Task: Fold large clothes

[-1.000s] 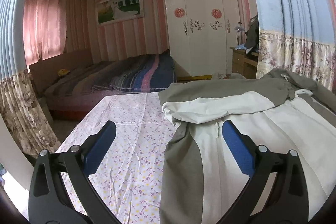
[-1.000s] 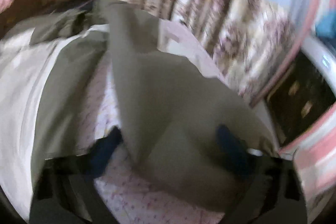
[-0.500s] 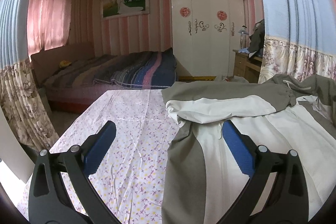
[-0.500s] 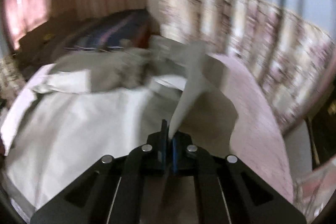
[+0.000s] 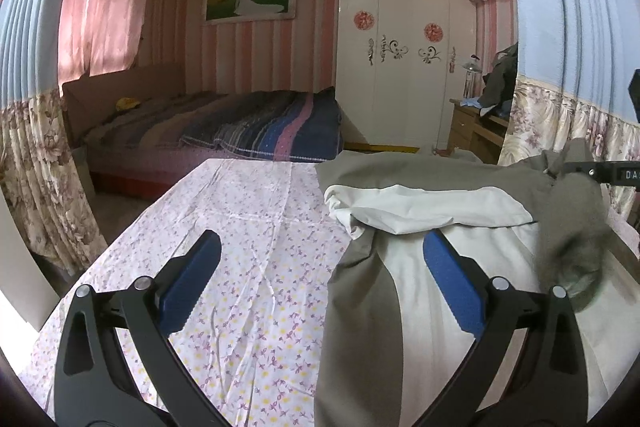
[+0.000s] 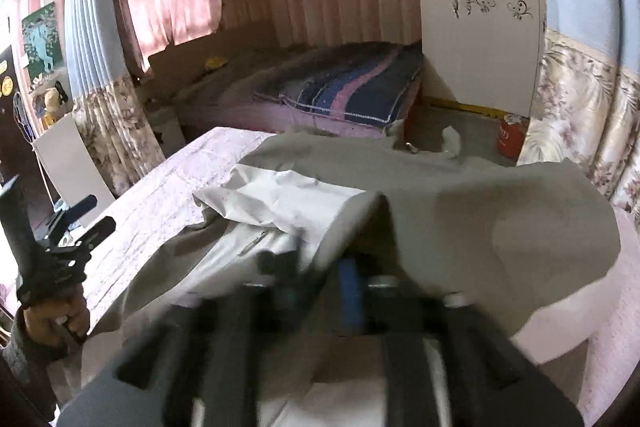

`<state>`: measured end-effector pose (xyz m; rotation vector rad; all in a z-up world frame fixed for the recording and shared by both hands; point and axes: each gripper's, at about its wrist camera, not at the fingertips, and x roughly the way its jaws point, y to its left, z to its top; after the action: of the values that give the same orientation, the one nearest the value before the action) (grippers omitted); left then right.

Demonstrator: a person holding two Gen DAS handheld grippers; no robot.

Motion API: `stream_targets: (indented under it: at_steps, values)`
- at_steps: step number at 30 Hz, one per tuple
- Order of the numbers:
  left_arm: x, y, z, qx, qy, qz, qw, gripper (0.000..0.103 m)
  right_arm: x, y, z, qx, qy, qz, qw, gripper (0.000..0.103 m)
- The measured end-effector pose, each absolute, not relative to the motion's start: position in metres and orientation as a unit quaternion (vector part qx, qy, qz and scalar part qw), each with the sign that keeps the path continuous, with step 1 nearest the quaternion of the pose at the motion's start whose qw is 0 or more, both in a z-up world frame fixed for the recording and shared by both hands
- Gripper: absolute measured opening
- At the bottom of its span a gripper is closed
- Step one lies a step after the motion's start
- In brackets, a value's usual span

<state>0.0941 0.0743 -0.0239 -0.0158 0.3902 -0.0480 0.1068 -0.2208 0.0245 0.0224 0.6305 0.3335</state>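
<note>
A large grey and white jacket (image 5: pixel 420 287) lies spread on a table under a floral cloth (image 5: pixel 248 267). One white sleeve (image 5: pixel 424 207) is folded across its chest. My left gripper (image 5: pixel 320 283) is open and empty, hovering above the jacket's left edge; it also shows in the right wrist view (image 6: pixel 76 227), held in a hand. My right gripper (image 6: pixel 336 279) is shut on the jacket's other grey sleeve (image 6: pixel 500 227) and holds it lifted over the body. In the left wrist view that sleeve (image 5: pixel 572 223) hangs blurred at the right.
A bed with a striped blanket (image 5: pixel 260 131) stands beyond the table. A white wardrobe (image 5: pixel 404 59) is at the back. Floral curtains (image 5: pixel 568 123) hang on the right and left. A wooden desk (image 5: pixel 476 127) stands at the right.
My right gripper has carried the grey sleeve up and inward across the jacket. The sleeve has come into the left wrist view at the right. My left gripper has tilted up slightly and stays open.
</note>
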Motion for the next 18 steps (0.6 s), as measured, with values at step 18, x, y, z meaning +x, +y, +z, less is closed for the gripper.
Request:
stream_targets:
  at_steps: [18]
  values:
    - [0.086, -0.025, 0.002, -0.005, 0.297, -0.141, 0.944, 0.1, 0.028, -0.367, -0.001, 0.064, 0.192, -0.064, 0.977, 0.09]
